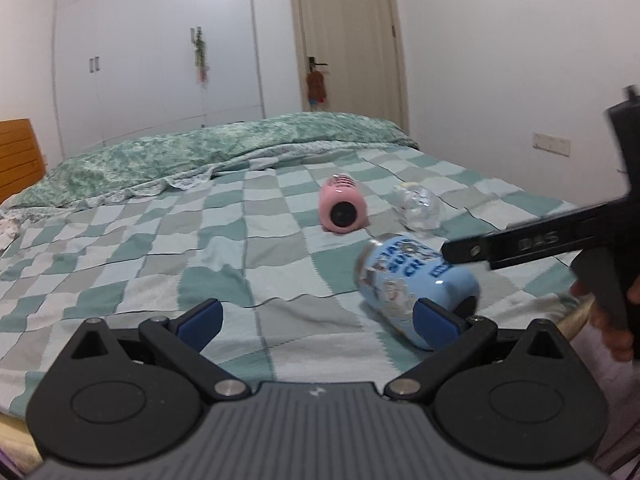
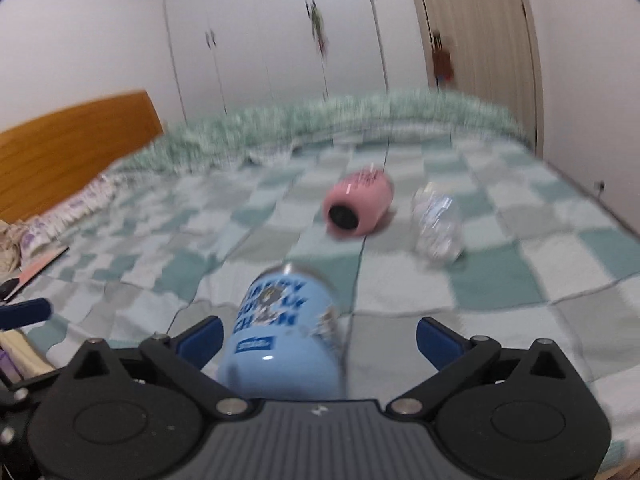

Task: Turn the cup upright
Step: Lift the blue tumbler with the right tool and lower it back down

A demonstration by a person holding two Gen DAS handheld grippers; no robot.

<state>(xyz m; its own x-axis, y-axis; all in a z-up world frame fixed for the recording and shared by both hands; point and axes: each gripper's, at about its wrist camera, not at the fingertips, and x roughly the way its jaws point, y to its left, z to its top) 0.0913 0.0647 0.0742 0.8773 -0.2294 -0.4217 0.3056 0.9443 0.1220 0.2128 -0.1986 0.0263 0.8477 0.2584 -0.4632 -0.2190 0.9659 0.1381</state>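
Plainly, little was done yet: the left gripper (image 1: 316,316) stood wide open over the checked blanket (image 1: 200,240), holding nothing; right of it the blue cup (image 1: 416,284) lay on its side near the bed's near edge; farther off lay a pink cup (image 1: 343,210) and a crumpled clear bottle (image 1: 418,210); the right gripper (image 2: 318,338), also spread open, straddled the blue cup ungripped; grasping and tipping upright remained.
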